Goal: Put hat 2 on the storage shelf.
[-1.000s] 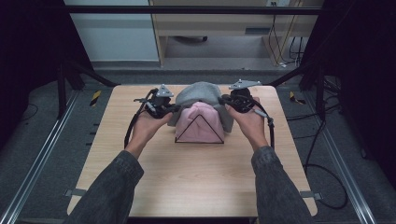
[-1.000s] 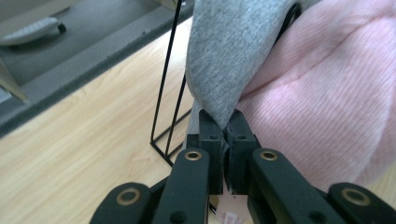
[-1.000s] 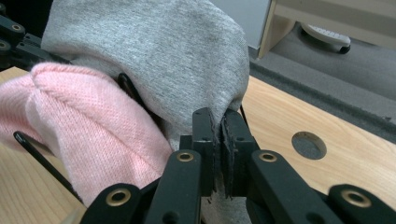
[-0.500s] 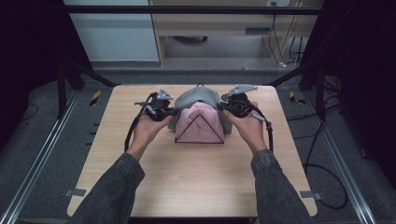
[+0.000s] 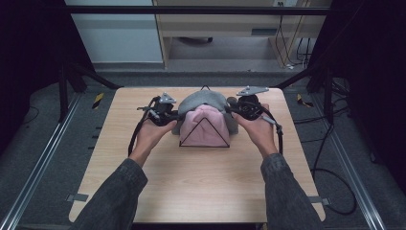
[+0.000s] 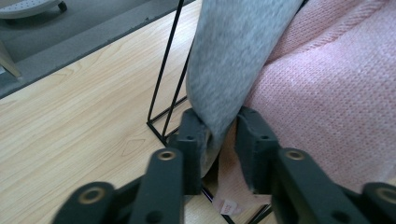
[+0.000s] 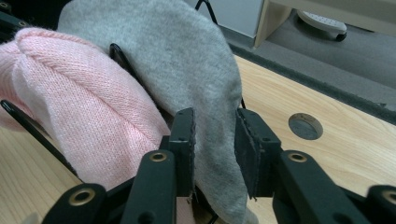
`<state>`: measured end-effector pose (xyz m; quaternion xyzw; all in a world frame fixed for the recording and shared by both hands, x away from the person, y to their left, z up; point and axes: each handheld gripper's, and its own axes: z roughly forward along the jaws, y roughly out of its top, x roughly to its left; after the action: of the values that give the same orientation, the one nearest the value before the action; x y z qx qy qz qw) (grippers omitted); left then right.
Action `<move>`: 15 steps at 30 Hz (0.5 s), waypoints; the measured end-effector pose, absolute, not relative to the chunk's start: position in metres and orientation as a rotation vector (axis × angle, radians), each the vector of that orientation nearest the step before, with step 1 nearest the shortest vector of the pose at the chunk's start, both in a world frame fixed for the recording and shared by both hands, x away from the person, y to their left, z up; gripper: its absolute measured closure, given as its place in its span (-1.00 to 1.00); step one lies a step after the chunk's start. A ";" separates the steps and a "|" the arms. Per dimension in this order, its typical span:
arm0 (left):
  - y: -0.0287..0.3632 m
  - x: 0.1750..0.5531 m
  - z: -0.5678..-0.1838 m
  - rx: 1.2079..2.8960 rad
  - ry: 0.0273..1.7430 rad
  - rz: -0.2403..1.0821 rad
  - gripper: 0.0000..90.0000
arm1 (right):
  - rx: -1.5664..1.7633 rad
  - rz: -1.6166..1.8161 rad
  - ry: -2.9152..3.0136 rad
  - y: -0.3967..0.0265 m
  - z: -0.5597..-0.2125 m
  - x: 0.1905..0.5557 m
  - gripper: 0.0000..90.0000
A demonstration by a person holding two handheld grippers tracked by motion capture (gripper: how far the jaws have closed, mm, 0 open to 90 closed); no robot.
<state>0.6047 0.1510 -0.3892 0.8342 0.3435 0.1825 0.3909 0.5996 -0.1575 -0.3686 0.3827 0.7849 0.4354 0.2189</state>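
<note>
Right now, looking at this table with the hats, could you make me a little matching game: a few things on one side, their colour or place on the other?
Things:
1. knitted hat
2. fleece hat
3. wire stand
4. table

Descriptions:
A. grey, draped at the back, its edges between the fingers of both grippers
B. light wood, bearing everything
C. pink, at the front of the stand
D. thin and black, a triangle seen from the front

Pairs: 1-C, 2-A, 3-D, 4-B
</note>
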 end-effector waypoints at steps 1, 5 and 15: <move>0.151 0.605 -0.389 2.124 0.870 0.468 0.56 | 1.057 1.205 2.171 -0.158 -0.368 0.599 0.48; 0.152 0.603 -0.389 2.105 0.873 0.472 0.44 | 1.068 1.205 2.164 -0.159 -0.366 0.598 0.41; 0.159 0.595 -0.380 2.076 0.885 0.492 -0.04 | 1.075 1.200 2.141 -0.166 -0.358 0.590 0.13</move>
<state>0.5947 0.1585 -0.3800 0.8222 0.3503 0.1950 0.4040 0.5897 -0.1663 -0.3583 0.3907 0.7777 0.4360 0.2291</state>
